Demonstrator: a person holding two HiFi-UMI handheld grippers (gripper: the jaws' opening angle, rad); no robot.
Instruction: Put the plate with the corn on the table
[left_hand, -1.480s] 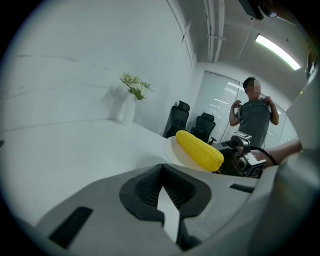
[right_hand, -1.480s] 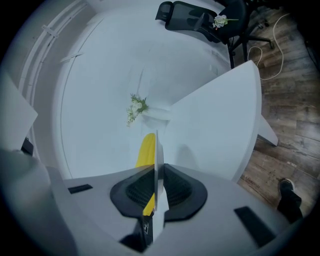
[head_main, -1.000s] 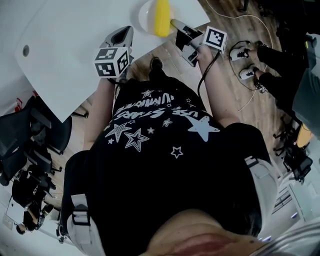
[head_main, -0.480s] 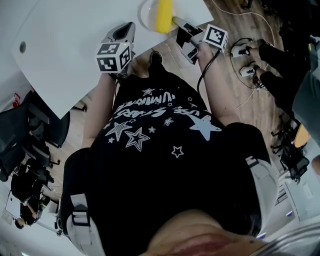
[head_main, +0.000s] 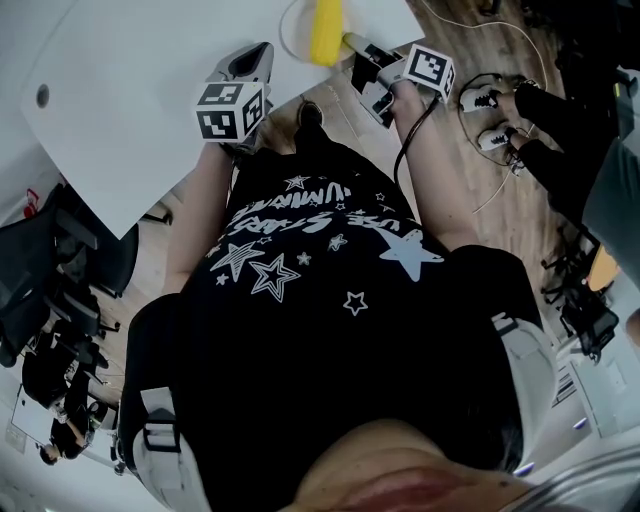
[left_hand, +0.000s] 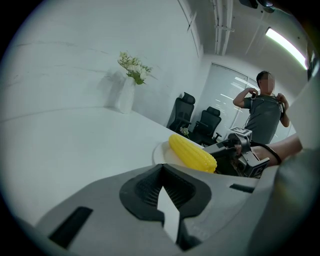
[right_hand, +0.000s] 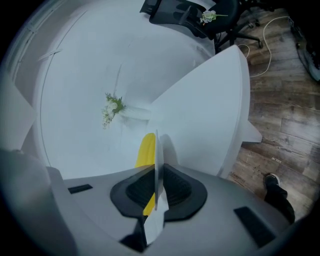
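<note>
A white plate bearing a yellow corn cob sits at the top of the head view, over the near corner of the white table. My right gripper is shut on the plate's near rim; in the right gripper view the rim runs edge-on between the jaws, with the corn just behind. Whether the plate rests on the table I cannot tell. My left gripper hovers over the table edge beside it, shut and holding nothing. From the left gripper view, the corn and plate lie ahead to the right.
A white vase with flowers stands farther back on the table. Black office chairs are at the left. Cables and another person's shoes are on the wooden floor at the right. A person stands beyond the table.
The head view has shifted slightly. Both grippers and the plate keep their places at the table's corner.
</note>
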